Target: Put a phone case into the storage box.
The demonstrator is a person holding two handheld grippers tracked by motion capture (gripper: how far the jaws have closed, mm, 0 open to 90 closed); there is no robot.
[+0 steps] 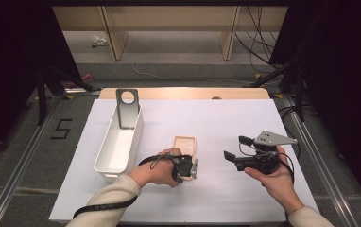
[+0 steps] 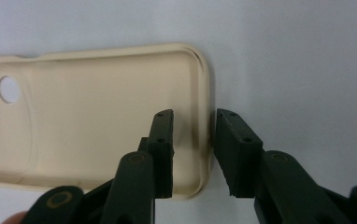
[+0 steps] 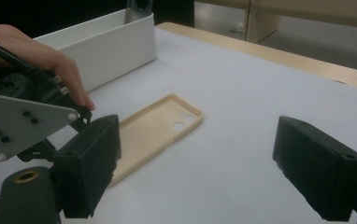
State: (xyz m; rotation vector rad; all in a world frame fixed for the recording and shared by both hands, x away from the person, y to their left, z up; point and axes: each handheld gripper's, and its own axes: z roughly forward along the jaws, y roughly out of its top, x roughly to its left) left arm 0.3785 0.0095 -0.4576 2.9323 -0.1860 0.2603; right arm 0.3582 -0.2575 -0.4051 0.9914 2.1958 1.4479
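Note:
A beige phone case [image 1: 184, 143] lies hollow side up on the white table, its camera holes at the far end. My left gripper [image 1: 186, 163] points down at the case's near short end. In the left gripper view the case [image 2: 97, 116] has one jaw inside it and the other outside its rim, so my left gripper [image 2: 195, 122] straddles the end wall. A gap remains beside the inner jaw, so it is open. My right gripper [image 1: 236, 147] hovers right of the case, open and empty [image 3: 197, 142], looking toward the case [image 3: 158, 128].
A long white bin [image 1: 120, 142] stands left of the case, with a grey metal plate [image 1: 127, 108] with a round hole leaning at its far end. The bin [image 3: 106, 46] is close behind my left hand. The table's wooden far edge [image 1: 183, 93] lies beyond.

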